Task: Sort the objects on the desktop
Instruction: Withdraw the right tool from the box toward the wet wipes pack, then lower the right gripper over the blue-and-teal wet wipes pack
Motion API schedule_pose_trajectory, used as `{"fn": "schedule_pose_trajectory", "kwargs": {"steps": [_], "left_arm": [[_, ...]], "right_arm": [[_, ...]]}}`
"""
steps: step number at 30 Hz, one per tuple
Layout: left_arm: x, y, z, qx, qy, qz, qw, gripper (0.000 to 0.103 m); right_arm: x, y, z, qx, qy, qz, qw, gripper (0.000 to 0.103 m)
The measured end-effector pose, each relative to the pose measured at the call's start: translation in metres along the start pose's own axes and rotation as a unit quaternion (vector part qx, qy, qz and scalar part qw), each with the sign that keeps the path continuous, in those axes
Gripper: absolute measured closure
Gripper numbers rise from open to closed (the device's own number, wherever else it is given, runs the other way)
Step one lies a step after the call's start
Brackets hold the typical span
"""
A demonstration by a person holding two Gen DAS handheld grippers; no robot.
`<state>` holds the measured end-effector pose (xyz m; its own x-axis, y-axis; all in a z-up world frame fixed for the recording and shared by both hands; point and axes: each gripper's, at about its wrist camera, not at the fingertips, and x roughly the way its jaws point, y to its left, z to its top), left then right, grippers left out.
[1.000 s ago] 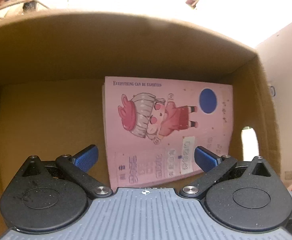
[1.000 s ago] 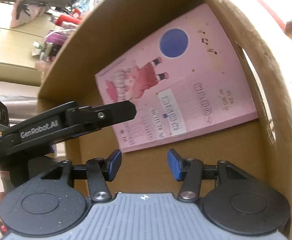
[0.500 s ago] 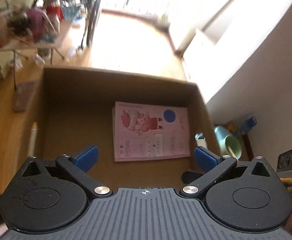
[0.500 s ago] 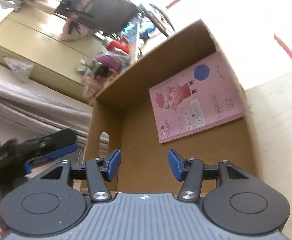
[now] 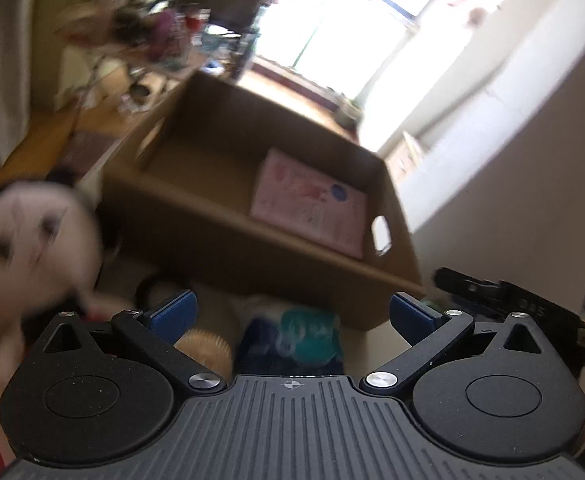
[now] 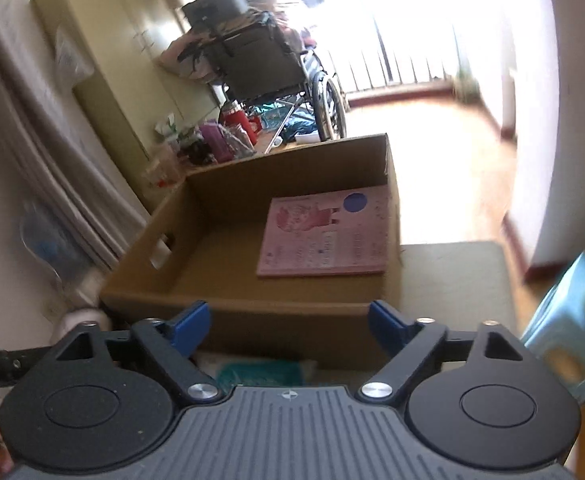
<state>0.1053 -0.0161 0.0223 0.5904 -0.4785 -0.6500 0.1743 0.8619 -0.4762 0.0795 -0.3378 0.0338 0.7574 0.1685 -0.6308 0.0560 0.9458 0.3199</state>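
A brown cardboard box (image 5: 228, 236) (image 6: 252, 316) stands on the desk with a pink notebook (image 5: 308, 204) (image 6: 324, 236) lying flat on its floor at the right side. My left gripper (image 5: 292, 312) is open and empty, back from the box's near wall, above a teal and dark blue packet (image 5: 296, 336) and a tan round brush (image 5: 208, 348). My right gripper (image 6: 290, 322) is pulled back too, its jaws opening wide with nothing between them. A teal packet (image 6: 260, 372) shows just under it.
A blurred white plush toy (image 5: 28, 240) is at the left of the left wrist view. The other gripper's black arm (image 5: 504, 296) shows at the right there. A light blue stool (image 6: 568, 320) stands right of the desk. A wheelchair (image 6: 272, 76) and cluttered table are behind the box.
Both grippers have drawn back and up out of the box, leaving the pink notebook inside. The right gripper's jaws have spread much wider. Desk objects now show below the left gripper.
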Motion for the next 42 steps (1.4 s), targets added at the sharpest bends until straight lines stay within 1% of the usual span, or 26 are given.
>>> {"fn": "schedule_pose_trajectory", "kwargs": {"steps": [2,4,7,9,11,15,18,20,23,26,28,30,33,36,39,42], "left_arm": [[-0.002,0.006,-0.015,-0.008,-0.013,0.02,0.9997,0.0],[-0.005,0.004,-0.025,0.006,-0.031,0.045,0.9985,0.0],[-0.009,0.001,-0.039,0.041,-0.065,0.07,0.9945,0.0],[-0.012,-0.002,-0.044,0.062,-0.083,0.075,0.9918,0.0],[-0.009,-0.004,-0.05,0.076,-0.091,0.077,0.99,0.0],[-0.004,-0.003,-0.06,0.093,-0.091,0.08,0.9883,0.0],[0.0,-0.001,-0.067,0.103,-0.09,0.09,0.9865,0.0],[0.003,-0.001,-0.07,0.107,-0.083,0.098,0.9859,0.0],[0.007,0.001,-0.072,0.118,-0.067,0.103,0.9853,0.0],[0.006,0.002,-0.074,0.126,-0.062,0.105,0.9845,0.0],[0.006,0.001,-0.075,0.132,-0.056,0.108,0.9838,0.0],[0.006,-0.001,-0.077,0.144,-0.054,0.102,0.9828,0.0],[0.006,-0.006,-0.081,0.164,-0.061,0.098,0.9797,0.0],[0.007,-0.011,-0.08,0.176,-0.062,0.094,0.978,0.0],[0.011,-0.016,-0.076,0.188,-0.063,0.088,0.9762,0.0],[0.019,-0.022,-0.07,0.199,-0.057,0.084,0.9746,0.0]], "right_arm": [[-0.006,0.007,-0.007,-0.028,-0.001,-0.016,0.999,0.003],[-0.01,0.014,-0.013,-0.048,-0.001,-0.028,0.998,0.0],[-0.012,0.023,-0.02,-0.072,0.001,-0.041,0.997,0.0],[-0.011,0.029,-0.024,-0.08,0.006,-0.049,0.996,0.0],[-0.011,0.035,-0.029,-0.083,0.009,-0.052,0.995,0.0],[-0.011,0.044,-0.039,-0.084,0.024,-0.052,0.995,0.0],[-0.01,0.053,-0.048,-0.099,0.037,-0.082,0.991,0.0],[-0.012,0.059,-0.054,-0.117,0.038,-0.093,0.988,0.0],[-0.017,0.069,-0.059,-0.15,0.026,-0.112,0.982,0.0],[-0.02,0.08,-0.062,-0.184,-0.003,-0.137,0.973,0.0],[-0.025,0.084,-0.062,-0.198,-0.025,-0.142,0.97,0.0],[-0.032,0.083,-0.061,-0.193,-0.043,-0.133,0.971,0.0],[-0.039,0.073,-0.058,-0.159,-0.055,-0.09,0.982,0.0],[-0.038,0.063,-0.056,-0.12,-0.053,-0.072,0.989,0.0],[-0.031,0.057,-0.054,-0.097,-0.047,-0.066,0.992,0.0],[-0.019,0.05,-0.051,-0.075,-0.033,-0.05,0.995,0.001]]}}
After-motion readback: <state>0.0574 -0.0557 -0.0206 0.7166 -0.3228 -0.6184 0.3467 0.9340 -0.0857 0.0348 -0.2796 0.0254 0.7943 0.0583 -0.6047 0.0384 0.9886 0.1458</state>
